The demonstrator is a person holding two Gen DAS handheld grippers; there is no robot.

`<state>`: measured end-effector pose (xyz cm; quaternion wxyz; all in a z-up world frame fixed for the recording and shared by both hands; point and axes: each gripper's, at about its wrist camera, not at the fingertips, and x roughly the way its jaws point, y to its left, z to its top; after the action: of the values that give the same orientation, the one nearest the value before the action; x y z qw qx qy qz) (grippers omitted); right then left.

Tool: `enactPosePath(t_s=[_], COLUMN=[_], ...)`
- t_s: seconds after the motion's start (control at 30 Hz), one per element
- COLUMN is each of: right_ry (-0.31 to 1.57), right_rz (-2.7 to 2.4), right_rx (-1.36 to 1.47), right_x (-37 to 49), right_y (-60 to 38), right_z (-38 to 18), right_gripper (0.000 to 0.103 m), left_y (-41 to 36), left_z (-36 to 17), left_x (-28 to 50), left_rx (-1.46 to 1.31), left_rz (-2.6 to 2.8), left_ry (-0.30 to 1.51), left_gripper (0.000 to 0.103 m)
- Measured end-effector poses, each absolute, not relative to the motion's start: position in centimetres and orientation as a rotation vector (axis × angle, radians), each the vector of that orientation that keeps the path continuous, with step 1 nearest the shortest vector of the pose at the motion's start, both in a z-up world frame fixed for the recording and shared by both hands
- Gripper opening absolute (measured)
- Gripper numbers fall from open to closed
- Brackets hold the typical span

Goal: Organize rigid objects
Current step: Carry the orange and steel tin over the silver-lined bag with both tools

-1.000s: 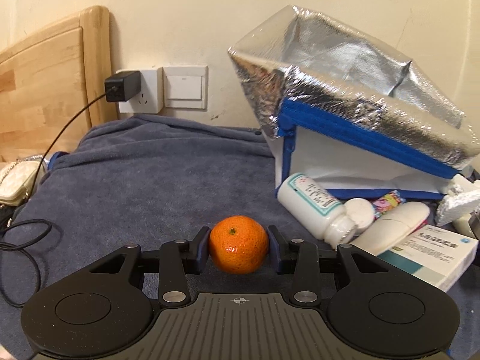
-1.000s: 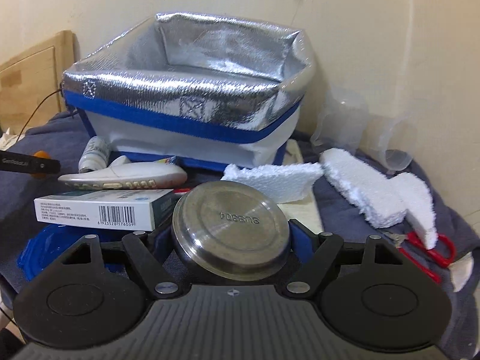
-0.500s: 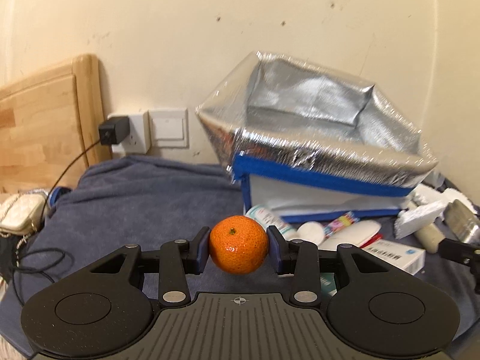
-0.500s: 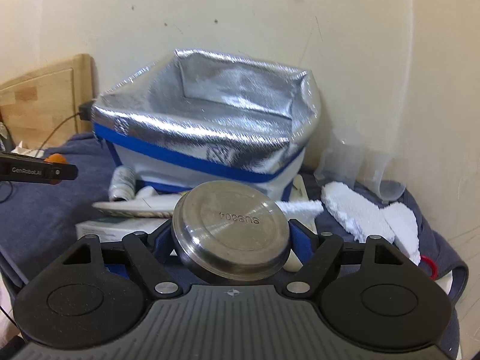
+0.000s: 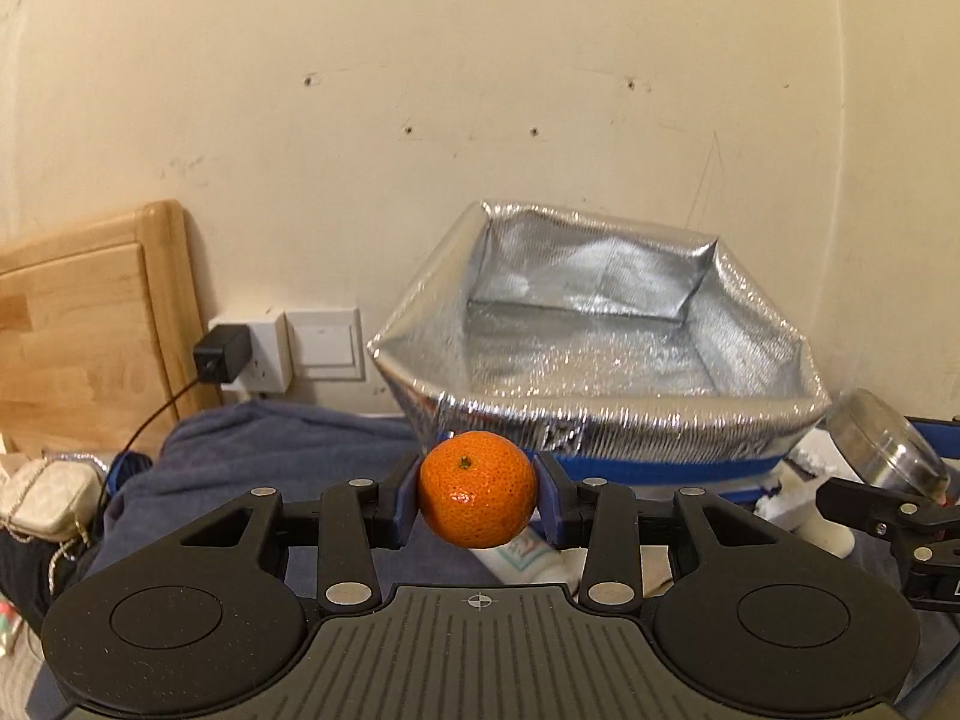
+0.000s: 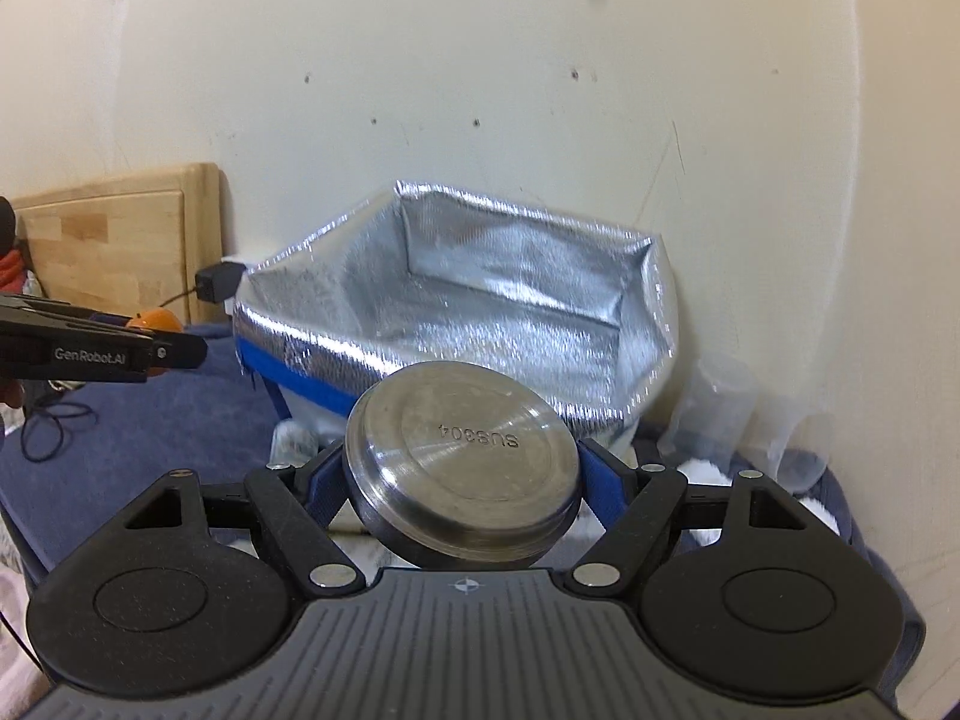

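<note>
My left gripper is shut on an orange mandarin and holds it in the air in front of the open silver insulated bag. My right gripper is shut on a round stainless steel tin, held up before the same bag. The bag's foil inside looks empty. In the left wrist view the steel tin and right gripper show at the right edge. In the right wrist view the left gripper's fingers and the mandarin show at the left.
The bag stands on a dark blue blanket against a cream wall. A wooden headboard, a wall socket with a black plug and a small purse are at left. Clear plastic cups stand right of the bag.
Both grippers have risen with their objects and now look down into the bag's opening; the items lying in front of the bag have dropped mostly out of view.
</note>
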<state>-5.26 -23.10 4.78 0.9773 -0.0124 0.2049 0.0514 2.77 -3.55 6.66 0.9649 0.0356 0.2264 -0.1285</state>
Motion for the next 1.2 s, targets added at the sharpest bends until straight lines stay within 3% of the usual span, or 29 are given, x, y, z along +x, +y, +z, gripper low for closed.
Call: enactPosePath(t_s=[1.2], right_ry=[0.356], right_rz=[0.090], right_rx=[-0.003], right_x=[6.0], right_y=[-25.5], right_z=[9.3], right_gripper=[0.075], left_y=[-9.1], left_z=[10.2], left_x=[11.8], left_rx=[0.115], left_rz=[-0.284], left_ry=[0.425], left_gripper=[0.037])
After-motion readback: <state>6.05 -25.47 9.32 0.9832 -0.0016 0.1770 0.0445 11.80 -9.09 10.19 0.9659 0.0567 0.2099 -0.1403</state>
